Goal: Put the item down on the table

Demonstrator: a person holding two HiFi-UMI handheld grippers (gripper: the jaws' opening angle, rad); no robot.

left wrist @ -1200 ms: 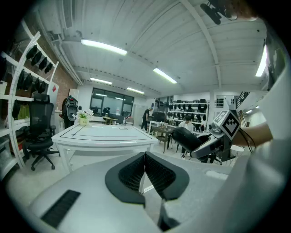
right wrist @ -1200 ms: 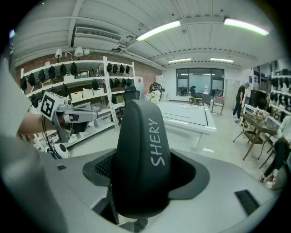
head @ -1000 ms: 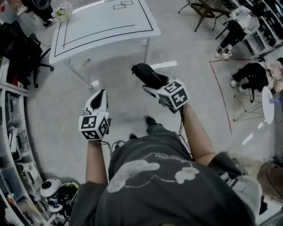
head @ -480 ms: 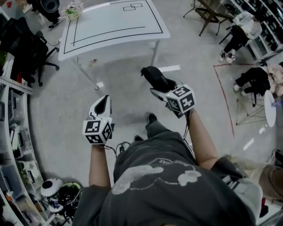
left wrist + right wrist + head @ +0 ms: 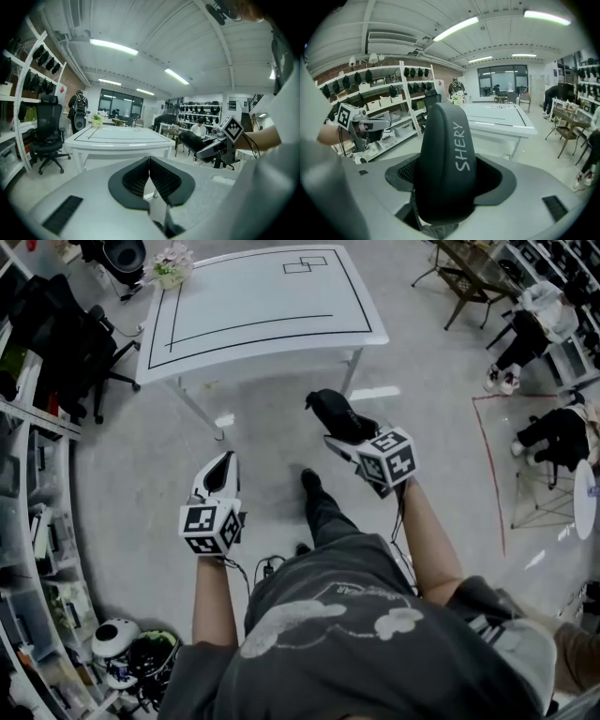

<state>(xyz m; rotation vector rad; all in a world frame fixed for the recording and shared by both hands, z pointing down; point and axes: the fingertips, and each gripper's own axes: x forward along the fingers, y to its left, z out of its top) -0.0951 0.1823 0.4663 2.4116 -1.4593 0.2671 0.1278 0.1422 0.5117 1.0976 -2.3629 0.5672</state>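
Jaws clamp case (image 5: 446, 154); right gripper (image 5: 339, 426) outstretched.

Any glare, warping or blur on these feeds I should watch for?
Head view: fisheye bends the edges of the white table; light glare streaks the floor beside its leg. Left gripper view: dark vignette at corners. Right gripper view: black case blocks the centre, lettering legible; strip lights blown out.

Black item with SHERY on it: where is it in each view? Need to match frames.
Head view: black item right of centre, short of the white table.
Left gripper view: mid-right, right of the table.
Right gripper view: centre foreground, clamped between the jaws.
Shared landmark: the white table, seen in all three.
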